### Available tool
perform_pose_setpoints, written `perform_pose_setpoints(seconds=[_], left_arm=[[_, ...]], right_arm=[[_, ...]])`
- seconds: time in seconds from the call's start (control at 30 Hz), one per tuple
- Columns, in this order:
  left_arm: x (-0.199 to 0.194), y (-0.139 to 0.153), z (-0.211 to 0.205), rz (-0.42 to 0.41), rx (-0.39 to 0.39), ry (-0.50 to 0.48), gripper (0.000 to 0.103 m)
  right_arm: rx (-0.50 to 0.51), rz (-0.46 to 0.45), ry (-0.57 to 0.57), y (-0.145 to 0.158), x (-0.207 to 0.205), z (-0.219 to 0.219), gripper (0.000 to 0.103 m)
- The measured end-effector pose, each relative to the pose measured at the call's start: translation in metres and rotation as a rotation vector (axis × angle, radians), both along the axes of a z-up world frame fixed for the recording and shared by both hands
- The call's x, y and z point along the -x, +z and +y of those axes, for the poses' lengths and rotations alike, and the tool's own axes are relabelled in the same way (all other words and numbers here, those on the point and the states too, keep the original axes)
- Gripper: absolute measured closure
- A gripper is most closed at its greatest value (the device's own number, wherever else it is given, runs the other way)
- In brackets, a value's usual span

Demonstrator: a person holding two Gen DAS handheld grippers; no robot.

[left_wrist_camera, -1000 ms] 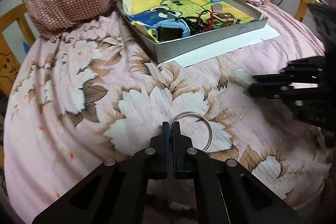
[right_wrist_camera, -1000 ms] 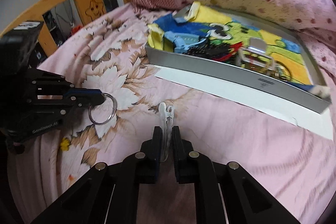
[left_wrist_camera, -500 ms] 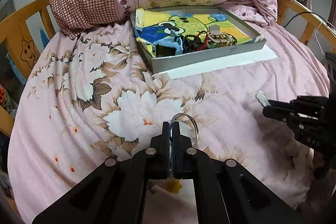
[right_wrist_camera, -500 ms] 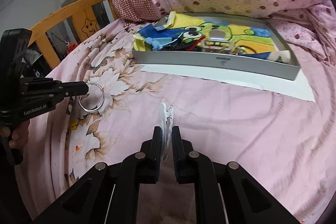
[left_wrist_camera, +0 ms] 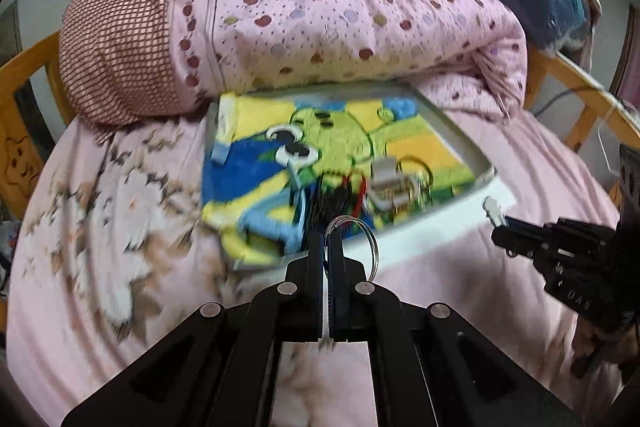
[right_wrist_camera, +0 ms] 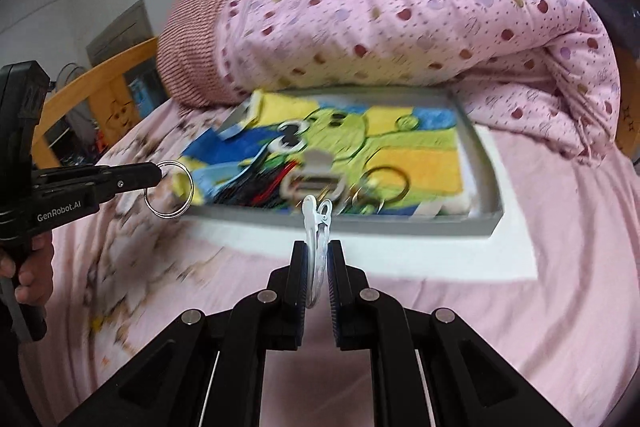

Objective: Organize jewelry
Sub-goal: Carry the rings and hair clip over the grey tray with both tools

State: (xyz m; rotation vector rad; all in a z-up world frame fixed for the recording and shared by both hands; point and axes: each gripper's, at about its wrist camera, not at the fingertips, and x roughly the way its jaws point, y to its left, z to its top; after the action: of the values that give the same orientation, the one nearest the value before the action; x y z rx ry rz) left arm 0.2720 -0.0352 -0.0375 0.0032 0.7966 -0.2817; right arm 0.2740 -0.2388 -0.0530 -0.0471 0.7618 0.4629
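My left gripper (left_wrist_camera: 329, 239) is shut on a silver ring bangle (left_wrist_camera: 370, 241), held in the air just in front of the grey tray (left_wrist_camera: 486, 167). The same bangle (right_wrist_camera: 168, 193) hangs from the left gripper (right_wrist_camera: 158, 173) in the right wrist view. A white hair clip (right_wrist_camera: 316, 223) sticks up between the pads of my right gripper (right_wrist_camera: 317, 255), which is shut on it near the tray's front wall (right_wrist_camera: 360, 225). The clip (left_wrist_camera: 492, 209) and right gripper (left_wrist_camera: 500, 227) show at the right in the left wrist view. Inside the tray, on a cartoon cloth (right_wrist_camera: 400, 155), lie bangles, beads and a clasp.
The tray sits on white paper (right_wrist_camera: 512, 247) on a pink floral bedsheet (left_wrist_camera: 100, 227). A rolled dotted pink quilt (left_wrist_camera: 320, 19) and checked pillow (left_wrist_camera: 120, 27) lie right behind it. Wooden bed rails (left_wrist_camera: 580, 99) curve around both sides. A hand (right_wrist_camera: 28, 279) holds the left gripper's handle.
Both grippers have risen from the sheet and moved toward the tray, carrying the bangle and the hair clip. The tray now looks much nearer in both views.
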Motion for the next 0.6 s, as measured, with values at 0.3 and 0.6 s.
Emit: perform_pose_setpoints(seconds=[0.3,0.6], left_arm=[[-0.051,-0.021,-0.008,0.032,0.04,-0.01,0.103],[-0.057,-0.041,-0.011,0.084,0.049,-0.016,0.103]], right_arm=[[0.052,0.008,-0.027,-0.015,-0.042,0.006,0.093],[0.102,0.031,0.002,-0.031,-0.062,0.022,0.093]])
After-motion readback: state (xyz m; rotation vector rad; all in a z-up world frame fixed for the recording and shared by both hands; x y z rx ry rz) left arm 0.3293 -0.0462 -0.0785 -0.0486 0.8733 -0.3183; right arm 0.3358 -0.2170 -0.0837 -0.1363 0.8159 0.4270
